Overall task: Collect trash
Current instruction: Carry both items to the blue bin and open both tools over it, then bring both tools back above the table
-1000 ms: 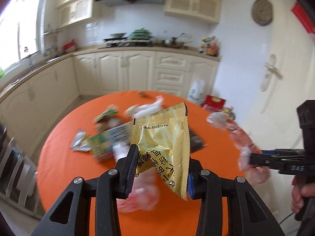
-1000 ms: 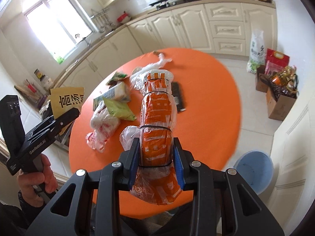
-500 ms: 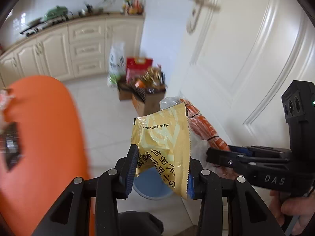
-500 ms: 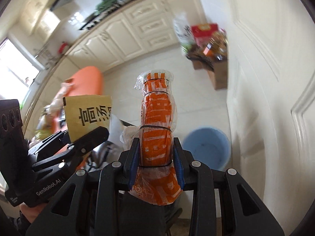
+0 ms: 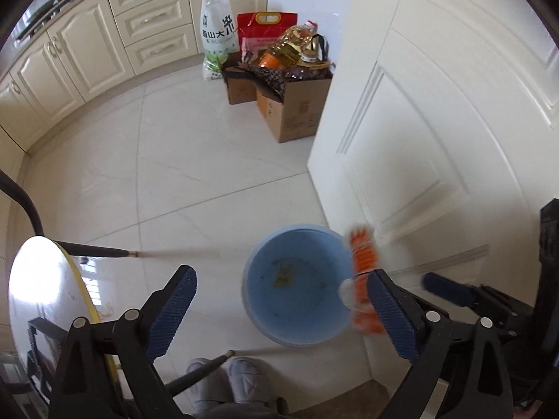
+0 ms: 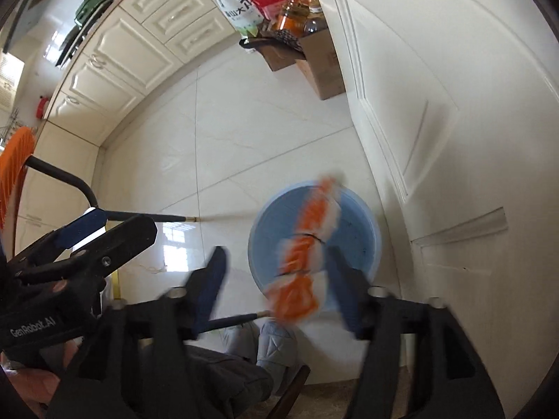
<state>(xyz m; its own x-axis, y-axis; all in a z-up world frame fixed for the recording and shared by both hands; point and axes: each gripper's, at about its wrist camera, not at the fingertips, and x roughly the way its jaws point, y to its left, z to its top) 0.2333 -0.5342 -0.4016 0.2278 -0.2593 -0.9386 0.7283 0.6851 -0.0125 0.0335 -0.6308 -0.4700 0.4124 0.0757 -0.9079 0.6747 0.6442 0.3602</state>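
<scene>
A round blue bin (image 5: 297, 284) stands on the white tile floor by the door; it also shows in the right wrist view (image 6: 356, 237). My left gripper (image 5: 279, 310) is open and empty above it. My right gripper (image 6: 276, 288) is open, and it shows at the right in the left wrist view (image 5: 443, 291). An orange and clear plastic wrapper (image 6: 307, 248), blurred, is falling free between its fingers over the bin; it shows at the bin's right rim in the left wrist view (image 5: 363, 279). A yellowish scrap lies on the bin's bottom (image 5: 283, 274).
A white door (image 5: 436, 132) stands right of the bin. Cardboard boxes with bottles and bags (image 5: 283, 83) sit by the cabinets (image 5: 104, 35). A round stool (image 5: 42, 300) with black legs stands at the left. The orange table edge (image 6: 14, 171) shows far left.
Both grippers swung down over the blue bin and opened. The yellow packet has left the left gripper. The orange wrapper has left the right gripper and is dropping.
</scene>
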